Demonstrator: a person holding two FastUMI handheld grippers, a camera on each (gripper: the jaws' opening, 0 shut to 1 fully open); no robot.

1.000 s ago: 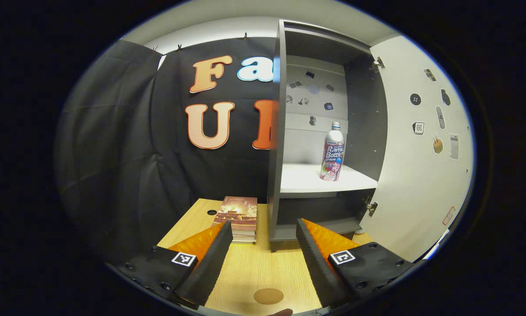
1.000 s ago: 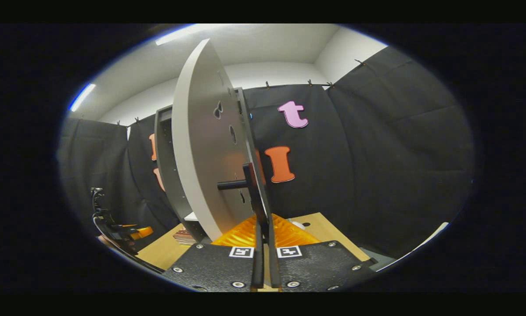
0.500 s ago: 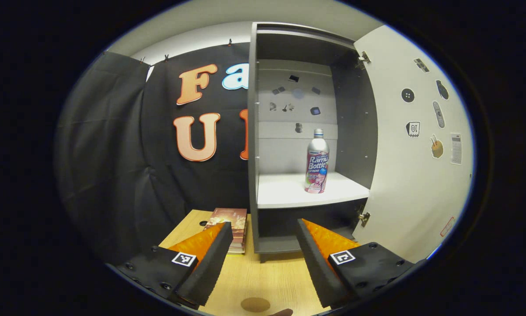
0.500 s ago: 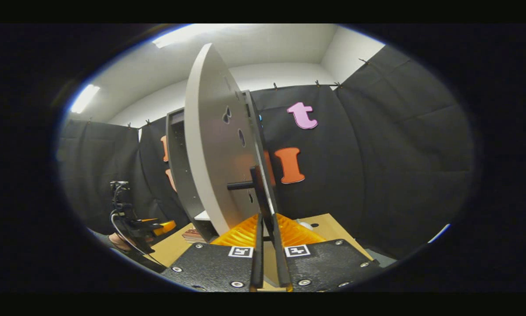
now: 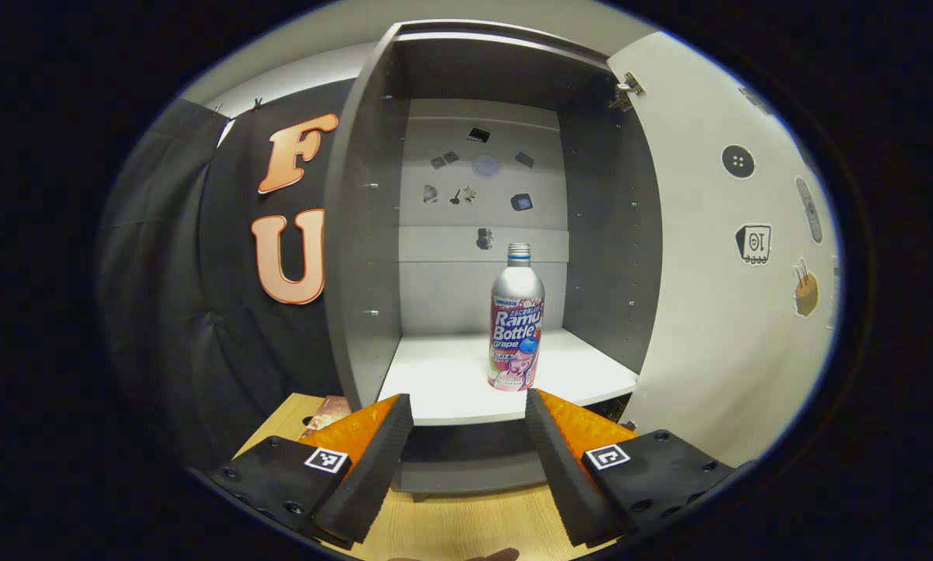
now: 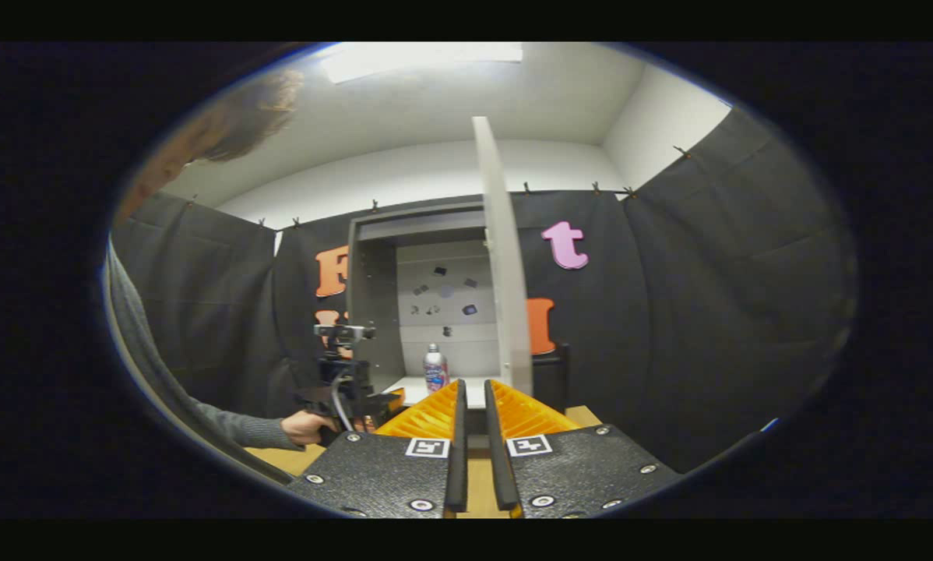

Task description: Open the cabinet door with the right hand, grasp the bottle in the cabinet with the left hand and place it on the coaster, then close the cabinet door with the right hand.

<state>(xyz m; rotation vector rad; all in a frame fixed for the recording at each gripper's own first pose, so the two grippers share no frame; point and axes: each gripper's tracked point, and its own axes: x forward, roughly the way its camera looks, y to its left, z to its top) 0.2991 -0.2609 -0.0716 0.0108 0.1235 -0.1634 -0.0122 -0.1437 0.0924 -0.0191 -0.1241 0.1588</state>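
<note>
A silver bottle [image 5: 517, 327] with a pink label stands upright on the white shelf [image 5: 451, 382] of the grey cabinet [image 5: 361, 257]. Its white door [image 5: 716, 312] hangs wide open at the right. My left gripper [image 5: 466, 399] is open just in front of the shelf's edge, slightly left of the bottle and not touching it. In the right gripper view the door [image 6: 501, 257] shows edge-on, with the bottle [image 6: 434, 368] small beyond it. My right gripper [image 6: 474, 386] is drawn back from the door, its fingers a narrow gap apart with nothing between them.
The cabinet stands on a wooden table [image 5: 466, 526], with a stack of books [image 5: 326, 409] to its left. Stickers dot the cabinet's back panel and the door's inner face. A person's hand [image 6: 303, 427] holds the left gripper [image 6: 342, 382] near the cabinet; a grey sleeve [image 6: 147, 351] runs along the left.
My left gripper has moved forward and right, close up to the shelf and bottle. My right gripper has let go of the door handle and drawn back; the door stands wide open.
</note>
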